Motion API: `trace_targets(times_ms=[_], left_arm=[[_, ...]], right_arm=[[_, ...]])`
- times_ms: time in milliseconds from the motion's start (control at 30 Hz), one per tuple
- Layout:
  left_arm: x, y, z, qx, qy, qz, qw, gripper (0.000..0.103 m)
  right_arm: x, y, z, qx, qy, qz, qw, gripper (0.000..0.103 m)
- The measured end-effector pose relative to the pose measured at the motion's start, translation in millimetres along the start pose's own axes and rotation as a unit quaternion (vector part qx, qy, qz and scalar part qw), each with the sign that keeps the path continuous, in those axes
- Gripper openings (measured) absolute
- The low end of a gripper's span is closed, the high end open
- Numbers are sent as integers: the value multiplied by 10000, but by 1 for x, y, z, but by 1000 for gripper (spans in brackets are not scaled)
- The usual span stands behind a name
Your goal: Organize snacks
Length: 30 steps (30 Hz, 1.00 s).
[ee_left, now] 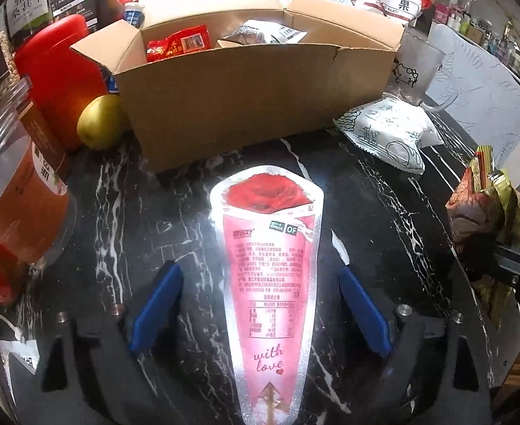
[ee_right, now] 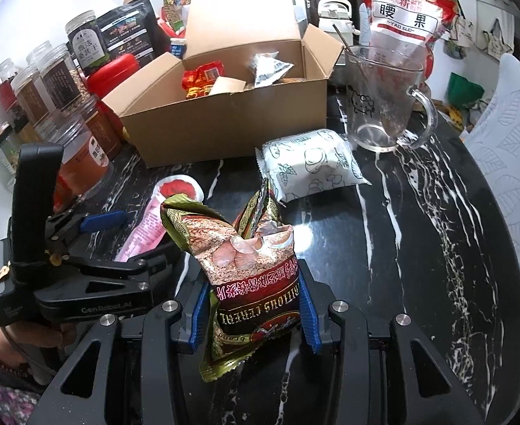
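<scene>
The left gripper is hanging wide open, nothing held, astride the pink cone-shaped packet lying lengthwise at lower centre, below the cardboard box; the right gripper is clamping a cereal bag

I see both pictures bent round like a fishbowl, with dark corners. The light is bright and comes from above. It makes white shine on the pink pack and on the black desk. The glass mug sparkles. The middle looks sharp. The jars at the left edge look stretched and a bit blurry. Shadows are soft under the box.
</scene>
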<state>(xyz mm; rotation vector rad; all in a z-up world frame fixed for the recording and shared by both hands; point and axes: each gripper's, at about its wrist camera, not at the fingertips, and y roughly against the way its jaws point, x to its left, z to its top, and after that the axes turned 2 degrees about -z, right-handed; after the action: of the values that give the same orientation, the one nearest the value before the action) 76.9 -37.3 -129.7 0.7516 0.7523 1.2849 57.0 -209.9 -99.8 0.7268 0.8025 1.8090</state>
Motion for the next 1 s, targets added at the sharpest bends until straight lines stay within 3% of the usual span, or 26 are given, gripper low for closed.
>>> trace_targets(times_ms=[67, 100, 133, 200, 567, 633, 1000], left_arm=[[1, 1, 0, -75, -22, 0, 10000, 81], [1, 4, 0, -149, -37, -4, 9999, 51], [3, 6, 1, -184, 25, -2, 9998, 43], [4, 4, 3, -220, 76, -9, 9997, 37], [-3, 22, 4, -403, -56, -195, 9990, 33], [-3, 26, 4, -395, -44, -240, 9989, 11], [12, 23, -4, -245, 296, -396, 9985, 11]], right_arm=[[0, 0, 0, -1, -1, 9, 10000, 42], [1, 0, 0, -6, -3, 12, 10000, 42], [1, 1, 0, -12, -6, 17, 10000, 42], [1, 1, -1, -13, -12, 22, 10000, 42], [3, 1, -4, -31, -54, 77, 10000, 42], [4, 2, -5, -36, -54, 65, 10000, 42], [14, 3, -11, -44, -27, 159, 9999, 42]])
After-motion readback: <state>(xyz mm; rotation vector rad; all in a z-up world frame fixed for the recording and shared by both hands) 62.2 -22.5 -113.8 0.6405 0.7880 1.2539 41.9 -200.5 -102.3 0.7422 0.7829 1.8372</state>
